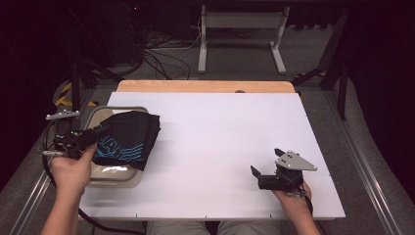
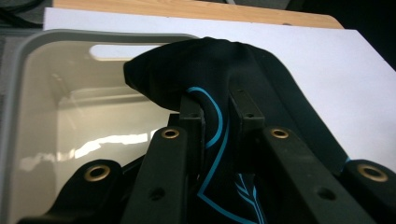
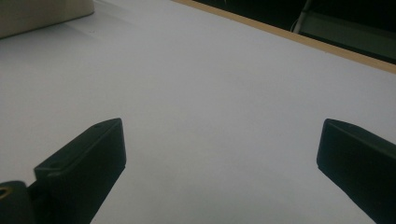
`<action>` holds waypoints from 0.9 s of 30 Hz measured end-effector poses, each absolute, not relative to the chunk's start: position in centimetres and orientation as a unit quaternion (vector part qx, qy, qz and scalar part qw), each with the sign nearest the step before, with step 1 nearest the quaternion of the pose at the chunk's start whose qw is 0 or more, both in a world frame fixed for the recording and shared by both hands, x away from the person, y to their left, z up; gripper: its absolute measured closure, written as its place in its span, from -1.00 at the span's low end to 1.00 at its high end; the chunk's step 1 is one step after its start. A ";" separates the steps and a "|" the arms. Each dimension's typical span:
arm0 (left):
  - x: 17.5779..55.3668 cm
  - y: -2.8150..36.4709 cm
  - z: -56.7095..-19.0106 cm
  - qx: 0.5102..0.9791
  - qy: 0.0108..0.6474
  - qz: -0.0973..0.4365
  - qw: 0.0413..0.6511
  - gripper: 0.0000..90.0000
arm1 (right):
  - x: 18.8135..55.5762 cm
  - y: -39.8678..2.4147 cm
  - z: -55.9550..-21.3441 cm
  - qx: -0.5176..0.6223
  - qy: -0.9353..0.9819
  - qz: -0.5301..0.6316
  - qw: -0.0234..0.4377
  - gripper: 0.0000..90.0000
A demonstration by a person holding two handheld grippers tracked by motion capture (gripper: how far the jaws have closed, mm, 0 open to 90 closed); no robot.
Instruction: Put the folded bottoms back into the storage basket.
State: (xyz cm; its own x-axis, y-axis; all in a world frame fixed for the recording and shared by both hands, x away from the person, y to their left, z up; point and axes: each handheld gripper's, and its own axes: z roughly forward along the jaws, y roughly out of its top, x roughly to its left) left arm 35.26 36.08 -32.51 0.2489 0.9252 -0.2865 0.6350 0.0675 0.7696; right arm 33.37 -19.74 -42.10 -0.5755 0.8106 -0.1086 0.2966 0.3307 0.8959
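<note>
At the left edge of the white table (image 1: 220, 147) sits a shallow cream bin (image 2: 51, 116) with a grey rim, and everything else can be placed from it. The left gripper (image 1: 90, 136) reaches in from the bin's near-left side with its jaws clamped on a fold of a black garment (image 1: 128, 139) printed with turquoise lines. In the left gripper view the cloth bunches up between the closed jaws and humps over them. The garment lies partly over the bin's right wall, part inside the bin and part draped out onto the table just beside it. It looks soft, light and limp, so it will likely sag and unfold from wherever it is pinched. A bunched fold or a hem should give a surer hold than a single flat layer, which could slip free. Well to the right of the bin, the right gripper (image 1: 266, 164) rests low over bare table, jaws wide apart and holding nothing.
</note>
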 end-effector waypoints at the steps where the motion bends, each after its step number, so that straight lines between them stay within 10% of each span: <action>1: 35.2 36.4 -32.6 0.658 0.592 0.167 0.434 0.75 | 33.4 -19.7 -42.1 0.361 0.765 0.452 0.284 -0.95; 27: 35.8 37.2 -36.3 0.668 0.634 0.196 0.336 0.71 | 33.5 -19.3 -42.3 0.361 0.768 0.448 0.281 -0.95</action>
